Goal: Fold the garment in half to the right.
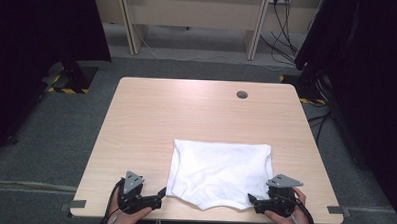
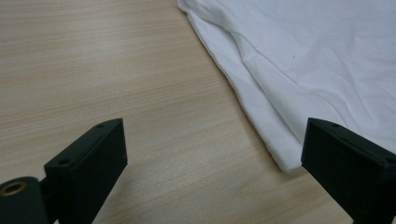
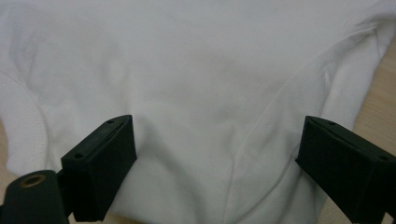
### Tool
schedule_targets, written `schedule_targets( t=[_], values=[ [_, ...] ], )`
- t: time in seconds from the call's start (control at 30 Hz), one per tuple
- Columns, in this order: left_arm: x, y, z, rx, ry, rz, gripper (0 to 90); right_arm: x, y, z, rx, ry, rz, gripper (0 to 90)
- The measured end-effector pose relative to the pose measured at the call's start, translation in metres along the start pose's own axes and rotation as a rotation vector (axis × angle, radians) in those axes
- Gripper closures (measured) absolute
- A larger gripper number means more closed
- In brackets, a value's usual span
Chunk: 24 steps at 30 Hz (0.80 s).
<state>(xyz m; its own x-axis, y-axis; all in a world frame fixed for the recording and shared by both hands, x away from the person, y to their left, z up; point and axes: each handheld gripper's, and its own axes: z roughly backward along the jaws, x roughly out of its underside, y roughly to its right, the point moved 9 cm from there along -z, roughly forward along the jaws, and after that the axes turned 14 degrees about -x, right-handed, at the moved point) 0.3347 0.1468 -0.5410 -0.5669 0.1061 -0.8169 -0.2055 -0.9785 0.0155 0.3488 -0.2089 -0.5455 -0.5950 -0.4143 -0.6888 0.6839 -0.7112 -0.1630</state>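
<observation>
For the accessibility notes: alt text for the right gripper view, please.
A folded white garment lies flat, spread across most of the frame. The right tool hangs over its near edge, black jaws wide apart and gripping nothing. Wooden table shows at the right edge.

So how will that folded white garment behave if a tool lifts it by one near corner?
The white garment looks thin and creased, so it would likely droop and unfold. Its layered edges suggest a pinch may catch only the top layer. On the smooth table, pushing would probably bunch it.
</observation>
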Motion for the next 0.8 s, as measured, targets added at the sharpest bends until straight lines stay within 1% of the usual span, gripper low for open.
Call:
schedule_targets(
  t=[0.07,0.13,0.2,0.3,0.37,0.4,0.43,0.57,0.8],
  values=[
    [0.000,0.000,0.000,0.001,0.000,-0.001,6.1,0.002,0.002,0.002,0.002,-0.010,-0.004,12.5],
    [0.000,0.000,0.000,0.001,-0.001,-0.002,6.1,0.004,0.006,0.005,-0.002,-0.009,-0.027,12.5],
    [0.001,0.000,0.000,0.001,-0.003,-0.003,6.1,0.005,0.007,0.006,0.001,-0.008,-0.030,12.6],
    [0.001,0.001,0.000,0.002,-0.006,-0.008,6.1,0.011,0.015,0.014,0.011,-0.008,-0.040,12.7],
    [0.002,0.002,-0.001,0.004,-0.009,-0.008,6.1,0.011,0.015,0.014,0.011,-0.008,-0.040,13.0],
    [0.002,0.002,-0.001,0.004,-0.009,-0.008,6.1,0.014,0.018,0.018,0.014,-0.014,-0.044,13.0],
    [0.002,0.003,-0.001,0.007,-0.012,-0.012,6.1,0.014,0.018,0.018,0.014,-0.014,-0.044,13.0],
    [0.002,0.003,-0.001,0.006,-0.013,-0.013,6.1,0.018,0.023,0.024,0.023,-0.018,-0.052,13.0],
    [0.001,0.001,0.000,0.001,-0.011,-0.013,6.1,0.021,0.026,0.029,0.032,-0.024,-0.064,13.0]
  ],
)
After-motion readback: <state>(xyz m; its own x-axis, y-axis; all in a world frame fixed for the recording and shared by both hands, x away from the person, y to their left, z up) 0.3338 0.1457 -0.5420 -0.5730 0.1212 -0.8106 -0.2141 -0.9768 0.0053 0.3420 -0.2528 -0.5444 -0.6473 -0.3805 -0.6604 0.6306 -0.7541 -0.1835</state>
